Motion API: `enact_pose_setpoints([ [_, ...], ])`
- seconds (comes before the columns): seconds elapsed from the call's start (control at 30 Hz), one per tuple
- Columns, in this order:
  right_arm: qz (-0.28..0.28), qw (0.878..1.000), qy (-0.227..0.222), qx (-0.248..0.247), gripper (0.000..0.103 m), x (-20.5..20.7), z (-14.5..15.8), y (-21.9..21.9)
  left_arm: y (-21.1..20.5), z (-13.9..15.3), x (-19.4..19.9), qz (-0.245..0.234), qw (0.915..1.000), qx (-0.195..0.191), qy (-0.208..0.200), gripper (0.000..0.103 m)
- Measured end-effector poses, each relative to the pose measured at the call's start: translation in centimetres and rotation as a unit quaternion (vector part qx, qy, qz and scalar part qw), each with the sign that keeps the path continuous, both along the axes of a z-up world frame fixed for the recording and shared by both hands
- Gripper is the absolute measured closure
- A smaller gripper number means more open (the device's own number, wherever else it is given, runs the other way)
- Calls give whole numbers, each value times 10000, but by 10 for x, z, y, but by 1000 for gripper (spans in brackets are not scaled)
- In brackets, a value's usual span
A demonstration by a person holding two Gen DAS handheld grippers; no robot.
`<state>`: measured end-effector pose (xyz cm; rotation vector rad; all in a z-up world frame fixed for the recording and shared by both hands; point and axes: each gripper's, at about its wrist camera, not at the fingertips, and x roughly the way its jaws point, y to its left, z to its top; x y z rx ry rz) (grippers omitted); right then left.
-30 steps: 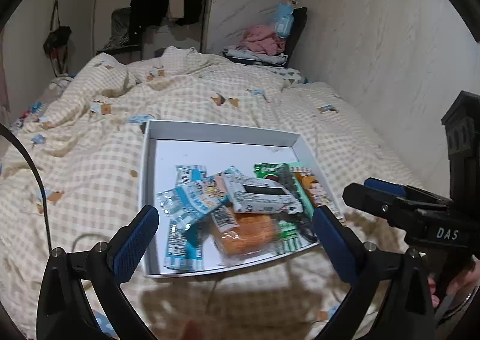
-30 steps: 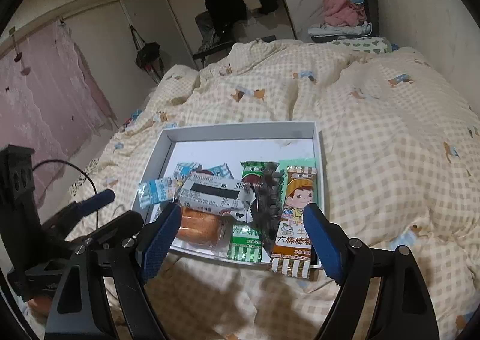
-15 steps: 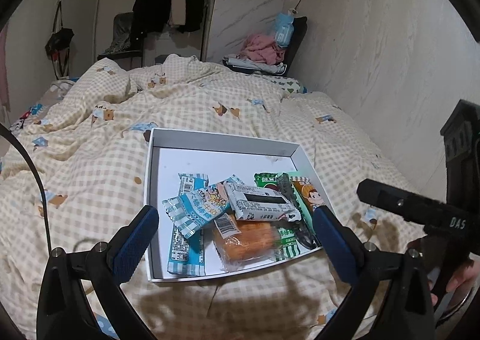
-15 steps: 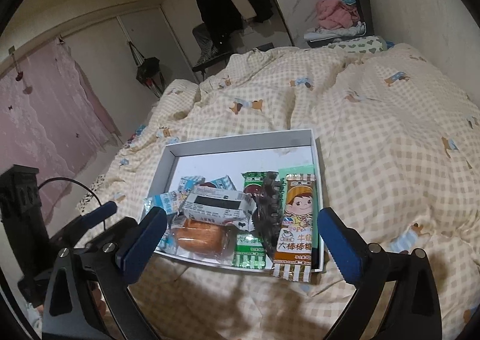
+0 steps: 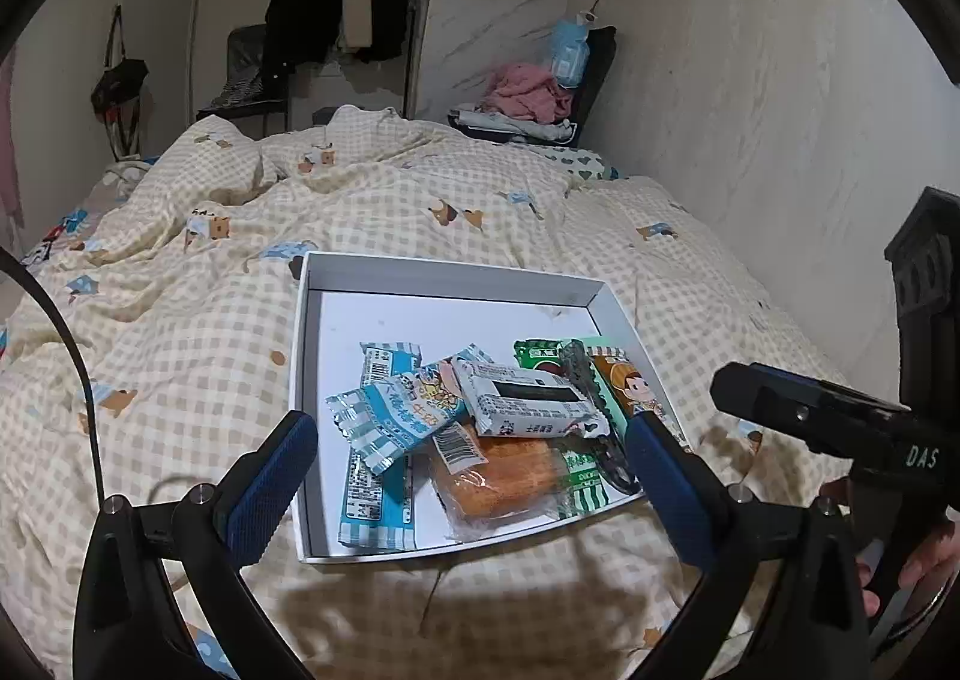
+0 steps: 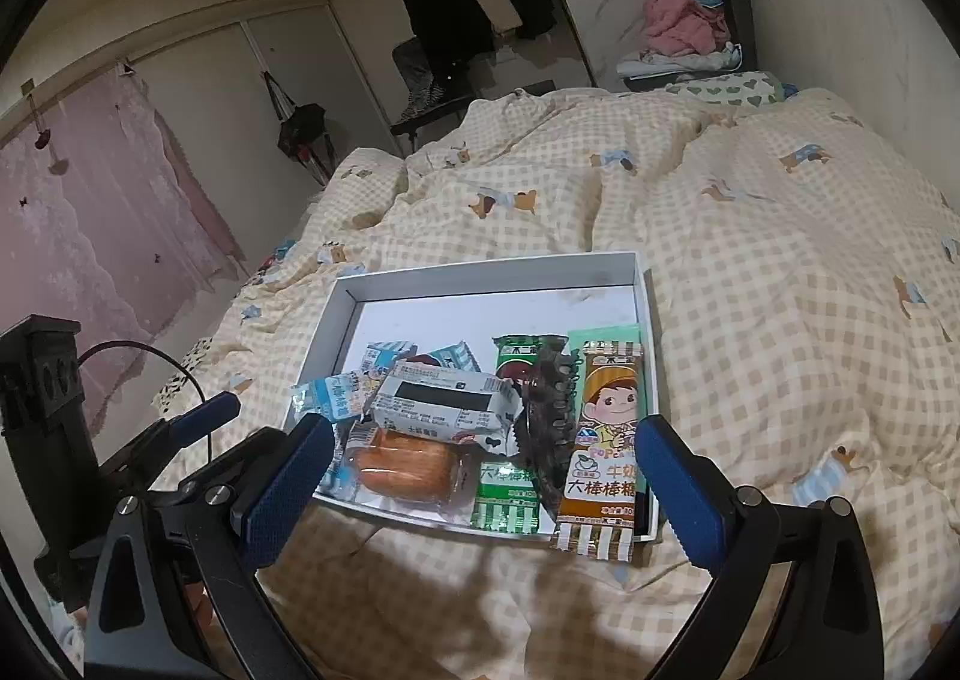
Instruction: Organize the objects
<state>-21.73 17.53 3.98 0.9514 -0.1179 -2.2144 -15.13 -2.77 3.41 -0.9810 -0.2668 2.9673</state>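
A shallow white box (image 5: 456, 278) (image 6: 492, 272) lies on the checked duvet, its near half filled with snacks: blue-and-white packets (image 5: 390, 416), a white packet with a black stripe (image 5: 522, 395) (image 6: 441, 398), an orange bun in clear wrap (image 5: 510, 476) (image 6: 402, 467), green packets (image 6: 507, 500), a dark hair claw (image 6: 546, 410) and a brown lollipop pack (image 6: 603, 440). My left gripper (image 5: 468, 476) hangs open above the box's near edge, with nothing between its pads. My right gripper (image 6: 480, 482) stands wide open over the near edge too, holding nothing.
The cream checked duvet (image 5: 180, 320) covers the whole bed around the box. A wall (image 5: 780, 110) runs along the right side. A chair with pink clothes (image 5: 528, 92) and a clothes rack (image 5: 336, 20) stand beyond the bed.
The right gripper's jaws have spread wider. Both views have tipped up slightly, so the box sits lower in the frames. The snacks have not shifted.
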Motion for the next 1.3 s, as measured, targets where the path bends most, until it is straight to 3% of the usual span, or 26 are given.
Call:
enact_pose_setpoints([
  [1.3, 128, 9999, 30, -18, 2, 2, 0, -3, 3, -4, -2, -95, 9999, -7, -51, 1],
])
